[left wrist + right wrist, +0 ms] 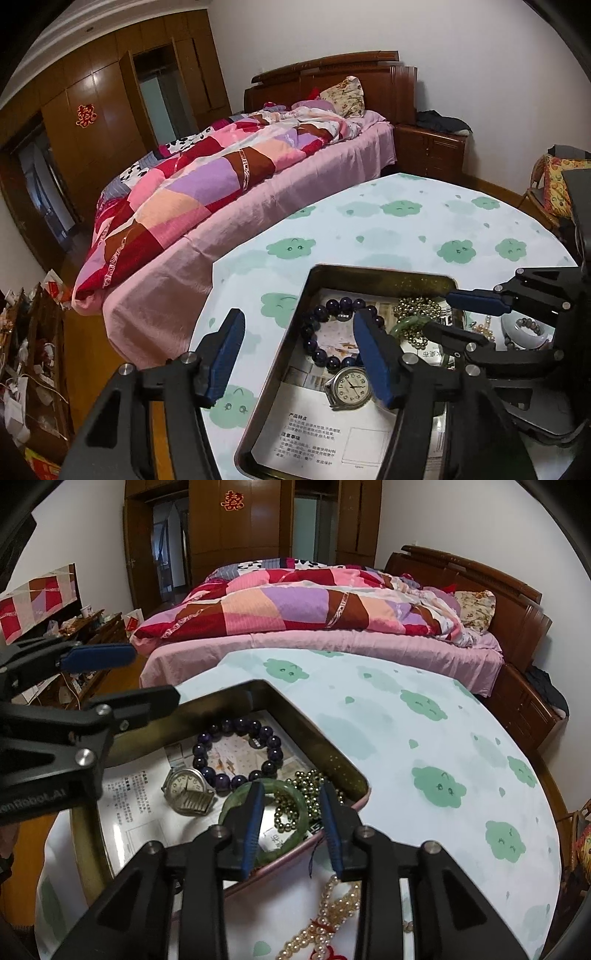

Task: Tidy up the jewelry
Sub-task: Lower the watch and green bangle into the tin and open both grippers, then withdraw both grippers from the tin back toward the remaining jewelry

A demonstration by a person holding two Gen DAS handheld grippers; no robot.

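Both grippers hang over the tin (354,775). The left gripper (295,354) gapes wide, holding nothing; the right gripper (291,827) stands partly open above the green bangle (236,801), unclamped. Filling the tin seems underway. Next likely the pearl necklace (332,915), outside the tin's near wall, strung lengthwise toward me.

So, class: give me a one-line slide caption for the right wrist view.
Open right gripper above a green bangle in the metal tin, pearl necklace waiting outside.
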